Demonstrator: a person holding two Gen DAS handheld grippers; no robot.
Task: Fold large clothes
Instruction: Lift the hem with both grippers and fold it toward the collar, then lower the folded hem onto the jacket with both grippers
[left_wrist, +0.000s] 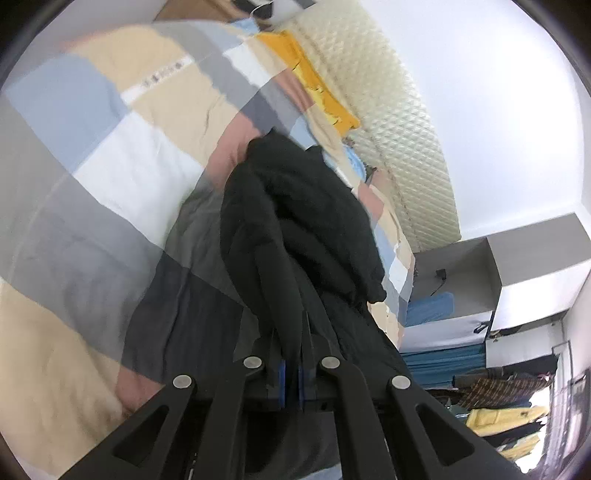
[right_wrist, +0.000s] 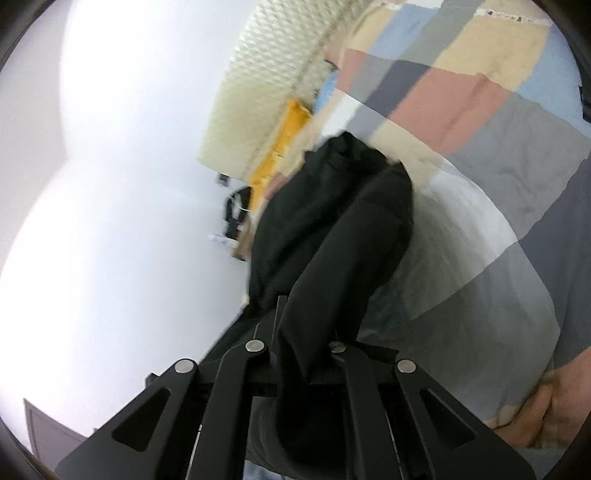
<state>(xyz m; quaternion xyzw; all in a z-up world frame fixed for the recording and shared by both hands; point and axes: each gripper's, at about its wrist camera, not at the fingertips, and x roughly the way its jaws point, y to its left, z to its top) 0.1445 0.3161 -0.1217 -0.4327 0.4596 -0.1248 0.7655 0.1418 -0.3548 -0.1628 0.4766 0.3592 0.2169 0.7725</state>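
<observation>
A black garment (left_wrist: 303, 214) hangs bunched in front of my left gripper (left_wrist: 291, 314), which is shut on a fold of it; the cloth drapes over the fingers and hides the tips. In the right wrist view the same black garment (right_wrist: 332, 221) is pinched in my right gripper (right_wrist: 306, 325), whose fingers are also buried in the cloth. Both grippers hold the garment lifted above a bed with a patchwork cover (left_wrist: 110, 155) of beige, blue, grey and pink squares, which also shows in the right wrist view (right_wrist: 480, 166).
A quilted cream headboard (left_wrist: 399, 122) stands against the white wall. A yellow cloth (left_wrist: 314, 81) lies at the bed's head. Grey shelving (left_wrist: 480, 280) and a rack of hanging clothes (left_wrist: 509, 406) stand beside the bed.
</observation>
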